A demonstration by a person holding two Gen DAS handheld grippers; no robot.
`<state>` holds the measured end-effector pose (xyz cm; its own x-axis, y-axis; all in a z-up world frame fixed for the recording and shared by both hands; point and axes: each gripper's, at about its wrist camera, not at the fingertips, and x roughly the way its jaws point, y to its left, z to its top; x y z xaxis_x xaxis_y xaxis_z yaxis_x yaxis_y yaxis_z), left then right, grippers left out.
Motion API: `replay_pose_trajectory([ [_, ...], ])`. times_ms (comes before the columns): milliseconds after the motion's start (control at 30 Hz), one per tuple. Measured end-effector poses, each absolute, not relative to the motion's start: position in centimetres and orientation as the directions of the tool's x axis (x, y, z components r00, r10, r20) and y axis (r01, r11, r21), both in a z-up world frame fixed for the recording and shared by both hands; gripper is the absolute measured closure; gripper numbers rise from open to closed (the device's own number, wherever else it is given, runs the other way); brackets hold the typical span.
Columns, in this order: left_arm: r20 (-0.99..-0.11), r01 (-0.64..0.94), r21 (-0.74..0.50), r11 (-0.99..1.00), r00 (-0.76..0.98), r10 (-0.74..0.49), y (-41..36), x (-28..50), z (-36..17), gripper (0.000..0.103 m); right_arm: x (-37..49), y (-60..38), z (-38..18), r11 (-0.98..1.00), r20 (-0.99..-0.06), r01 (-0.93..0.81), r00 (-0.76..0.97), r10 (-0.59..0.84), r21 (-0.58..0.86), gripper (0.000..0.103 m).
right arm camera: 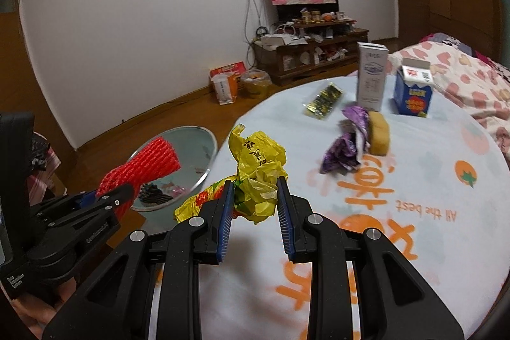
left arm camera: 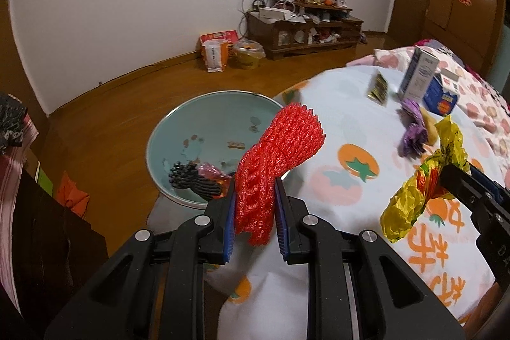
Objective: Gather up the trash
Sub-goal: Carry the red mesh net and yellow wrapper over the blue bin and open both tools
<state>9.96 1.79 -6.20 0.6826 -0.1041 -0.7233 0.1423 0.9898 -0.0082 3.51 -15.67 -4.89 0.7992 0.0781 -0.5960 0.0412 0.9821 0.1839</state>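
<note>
1. Red foam net [left arm camera: 274,168] is being gripped by L tongs [left arm camera: 255,212], pads pressed into it, just above the counter [left arm camera: 350,212] edge, near the teal basin [left arm camera: 178,129] on the floor.
2. Crumpled yellow wrapper [right arm camera: 258,177] is being pinched by R tongs [right arm camera: 253,206], held over the tomato-print cloth.
3. Black net [left arm camera: 194,180] & pink scrap are lying in the basin.
4. Purple wrapper [right arm camera: 344,145], sponge [right arm camera: 379,133], 2 cartons are sitting farther back on the counter.

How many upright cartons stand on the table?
2. The tall white carton stands at the far side of the table; the short blue carton stands just right of it. Others may be hidden outside the view.
</note>
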Motion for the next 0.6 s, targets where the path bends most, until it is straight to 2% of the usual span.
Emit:
replay_pose_trajectory([
  [600, -0.720, -0.020, -0.045, 0.999, 0.693, -0.019, 8.7, 13.5, -6.1, 0.082, 9.1, -10.4, -5.0, 0.987, -0.597, -0.065, 0.790, 0.141, 0.146, 0.076],
])
